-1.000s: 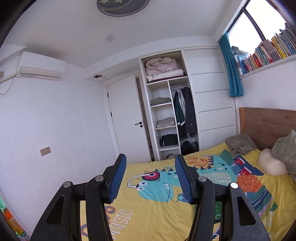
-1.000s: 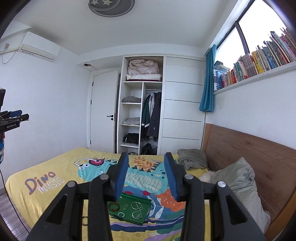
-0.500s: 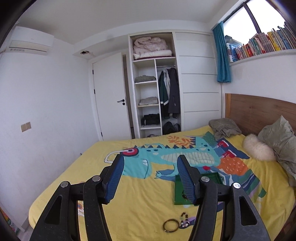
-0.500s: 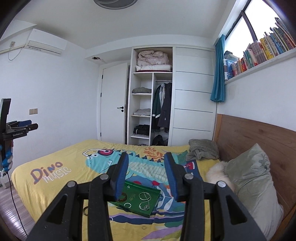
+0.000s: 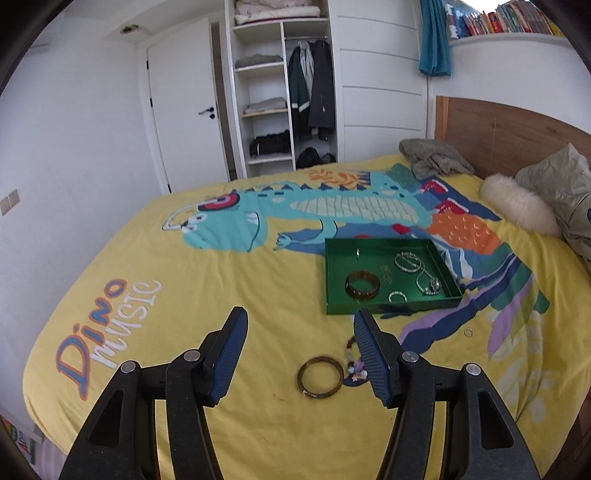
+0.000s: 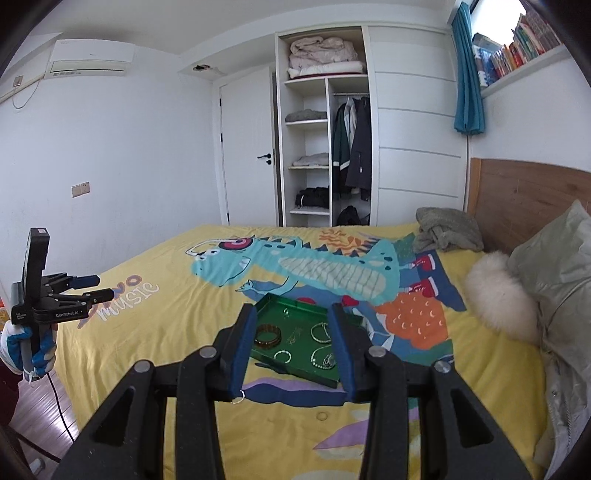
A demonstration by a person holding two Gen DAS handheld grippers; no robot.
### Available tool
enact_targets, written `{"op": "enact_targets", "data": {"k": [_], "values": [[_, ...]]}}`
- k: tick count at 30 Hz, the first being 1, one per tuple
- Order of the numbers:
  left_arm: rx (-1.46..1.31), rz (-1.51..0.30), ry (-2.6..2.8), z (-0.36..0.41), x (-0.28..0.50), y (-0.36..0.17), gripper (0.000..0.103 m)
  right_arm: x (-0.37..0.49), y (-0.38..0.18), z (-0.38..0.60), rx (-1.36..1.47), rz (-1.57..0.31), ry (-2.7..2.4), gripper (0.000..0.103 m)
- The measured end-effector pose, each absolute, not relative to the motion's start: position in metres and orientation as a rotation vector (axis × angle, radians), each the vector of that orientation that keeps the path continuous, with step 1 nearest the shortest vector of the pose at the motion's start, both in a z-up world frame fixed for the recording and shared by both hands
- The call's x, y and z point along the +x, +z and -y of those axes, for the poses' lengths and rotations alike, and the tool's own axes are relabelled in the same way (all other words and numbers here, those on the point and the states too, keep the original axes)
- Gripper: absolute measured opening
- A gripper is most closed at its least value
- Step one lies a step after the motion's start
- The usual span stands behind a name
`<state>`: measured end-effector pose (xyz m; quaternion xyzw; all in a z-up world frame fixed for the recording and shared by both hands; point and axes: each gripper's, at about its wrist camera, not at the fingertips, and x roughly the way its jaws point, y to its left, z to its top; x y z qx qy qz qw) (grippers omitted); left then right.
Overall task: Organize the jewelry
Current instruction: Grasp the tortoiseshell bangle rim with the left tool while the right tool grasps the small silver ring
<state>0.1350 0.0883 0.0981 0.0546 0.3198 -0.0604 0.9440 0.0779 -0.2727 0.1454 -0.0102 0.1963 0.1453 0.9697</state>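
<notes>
On the yellow bedspread [image 5: 229,435] just short of the green tray [image 5: 334,308] lie a loose brown bangle [image 5: 320,377] and a beaded piece [image 5: 355,365]. My left gripper [image 5: 301,356] hangs above them, jaws apart, empty. Right gripper [image 6: 291,347] likewise parted, empty, facing the tray. Best approach, I judge: straddle one side of the bangle's rim, close gently, avoid pinching cloth.

Even, soft daylight enters from the window [image 6: 491,11] at one o'clock, blown out white there, shadows on the bed [image 5: 258,295] faint, both views sharp centrally but bowed and vignetted black at the fisheye corners.
</notes>
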Motion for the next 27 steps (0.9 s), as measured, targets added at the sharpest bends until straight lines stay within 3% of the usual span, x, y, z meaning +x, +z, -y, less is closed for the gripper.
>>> {"op": "enact_targets", "data": {"k": [3, 14, 27], "values": [[0.081, -0.729, -0.138, -0.093, 0.149, 0.056, 0.059, 0.096, 0.109, 0.275, 0.002, -0.466, 0.305, 0.038], [0.024, -0.946, -0.110, -0.113, 0.201, -0.054, 0.040, 0.153, -0.003, 0.283, 0.069, -0.681, 0.334, 0.038], [0.024, -1.038, -0.118, -0.110, 0.234, -0.105, 0.036, 0.190, -0.081, 0.275, 0.126, -0.833, 0.319, 0.038]]}}
